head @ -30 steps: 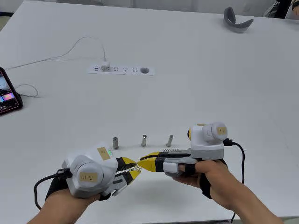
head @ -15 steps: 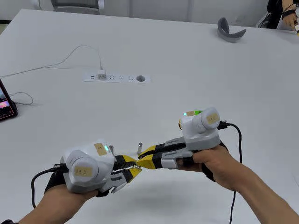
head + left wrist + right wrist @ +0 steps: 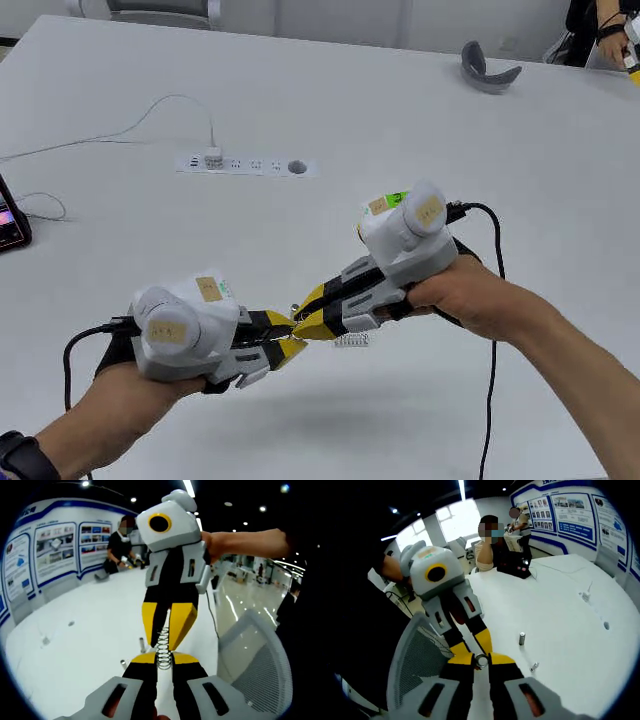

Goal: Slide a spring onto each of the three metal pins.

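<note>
Head view, looking down on the white counter [image 3: 400, 130]: the left tongs [image 3: 283, 338] and right tongs [image 3: 308, 318] meet tip to tip in the air above its near edge. A second ago both sat low and level just in front of the three pins. Now the right hand has lifted and tipped its nose downward, and its body covers most of that row. A power strip [image 3: 247, 164] lies well beyond, near the middle of the counter.

Two metal pins [image 3: 522, 638] stand upright on the counter in the right gripper view, and both look bare.

A spare spring [image 3: 351, 340] lies on the counter just under the right tongs.

Smallest of all is the spring [image 3: 163, 650] I am working with, stretched between the two sets of yellow tips and clear of the counter. In the left gripper view the left tongs are pressed together on its near end, and the right tongs are closed around its far end. The right gripper view shows the same coil end-on, nipped between its own tips.

I read this as a regrip or handover in mid-air, not a fitting. No spring is on a pin yet, and the coil has still to be brought down over one of them.
</note>
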{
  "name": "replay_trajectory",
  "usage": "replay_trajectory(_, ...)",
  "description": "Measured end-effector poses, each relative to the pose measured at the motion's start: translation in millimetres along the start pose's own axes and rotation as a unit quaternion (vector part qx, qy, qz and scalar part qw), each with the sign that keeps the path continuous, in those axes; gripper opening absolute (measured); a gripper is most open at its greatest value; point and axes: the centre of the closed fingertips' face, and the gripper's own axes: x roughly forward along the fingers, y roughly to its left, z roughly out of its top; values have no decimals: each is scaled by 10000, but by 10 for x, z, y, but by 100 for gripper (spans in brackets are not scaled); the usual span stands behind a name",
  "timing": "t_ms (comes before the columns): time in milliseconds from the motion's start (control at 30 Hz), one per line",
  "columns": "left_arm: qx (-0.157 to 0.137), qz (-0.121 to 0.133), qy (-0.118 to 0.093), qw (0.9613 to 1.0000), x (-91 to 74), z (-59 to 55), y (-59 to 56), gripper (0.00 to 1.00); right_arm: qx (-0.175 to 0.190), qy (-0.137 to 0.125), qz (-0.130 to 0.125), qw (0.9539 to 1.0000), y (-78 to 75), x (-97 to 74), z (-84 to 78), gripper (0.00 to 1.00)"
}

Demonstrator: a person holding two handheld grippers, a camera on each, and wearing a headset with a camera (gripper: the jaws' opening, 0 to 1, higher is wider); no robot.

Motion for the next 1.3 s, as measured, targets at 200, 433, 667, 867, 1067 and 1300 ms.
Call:
replay_trajectory(200, 50, -108, -3, 9999, 1, 18, -36, 10, -348, 305, 124, 9989, 39, -3, -21, 12)
replay_trajectory(433, 149, -276, 8, 9995, 11, 32, -91, 10, -827, 795, 339, 9928, 95, -20, -80, 12)
replay_trajectory(667, 234, -392, 69, 9989, 20, 29, -126, 10, -1165, 1187, 394, 9853, 125, 15, -170, 12)
replay_trajectory(867, 264, -403, 110, 9988, 19, -21, -150, 10, -1240, 1211, 386, 9841, 135, 36, -198, 12)
replay_trajectory(1067, 152, -333, 87, 9993, 16, -53, -139, 11, -1154, 1116, 296, 9866, 116, 59, -211, 12)
replay_trajectory(1300, 11, -215, 88, 9997, 1, -121, -118, 16, -1024, 1053, 226, 9889, 113, 56, -266, 12)
